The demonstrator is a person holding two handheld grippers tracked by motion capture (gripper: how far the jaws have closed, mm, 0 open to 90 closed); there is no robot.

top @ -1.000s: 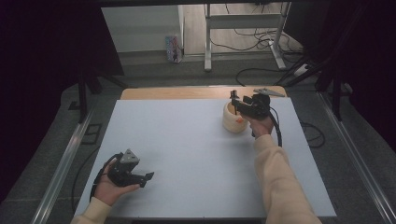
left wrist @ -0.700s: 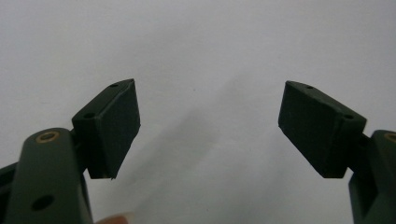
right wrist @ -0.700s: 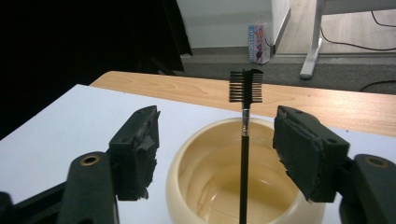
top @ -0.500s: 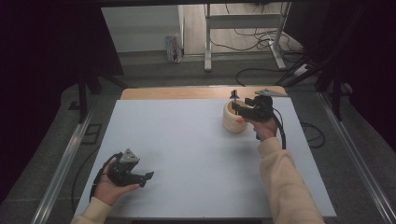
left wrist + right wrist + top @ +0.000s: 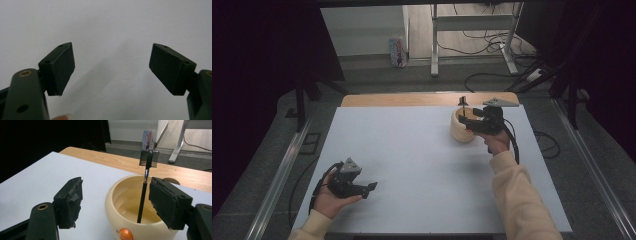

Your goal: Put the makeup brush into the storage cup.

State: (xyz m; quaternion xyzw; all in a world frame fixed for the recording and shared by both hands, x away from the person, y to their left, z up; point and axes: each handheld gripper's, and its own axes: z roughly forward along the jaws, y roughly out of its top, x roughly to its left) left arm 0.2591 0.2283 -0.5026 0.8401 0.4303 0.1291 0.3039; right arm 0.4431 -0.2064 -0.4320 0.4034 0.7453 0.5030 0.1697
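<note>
A cream round pot [image 5: 460, 129] stands at the far right of the white table [image 5: 412, 150]. A thin black-handled brush [image 5: 463, 103] with a small comb head leans upright inside it. My right gripper [image 5: 469, 121] is open at the pot's right side, jaws pointing left at it. In the right gripper view the pot [image 5: 130, 222] and brush [image 5: 143, 200] sit between and just beyond my open right gripper [image 5: 115, 200], and the brush handle is close to the right-hand jaw, apart from it. My left gripper [image 5: 371, 187] rests near the front left, open [image 5: 111, 67] over bare table.
A wooden strip [image 5: 422, 99] runs along the table's far edge. Beyond it are desk legs [image 5: 434, 40], floor cables [image 5: 492, 37] and a small colourful box [image 5: 397, 51]. Metal rails [image 5: 282, 170] flank the table.
My right gripper has drawn back slightly to the right and toward the person. The brush stays standing in the pot. The left gripper has not moved.
</note>
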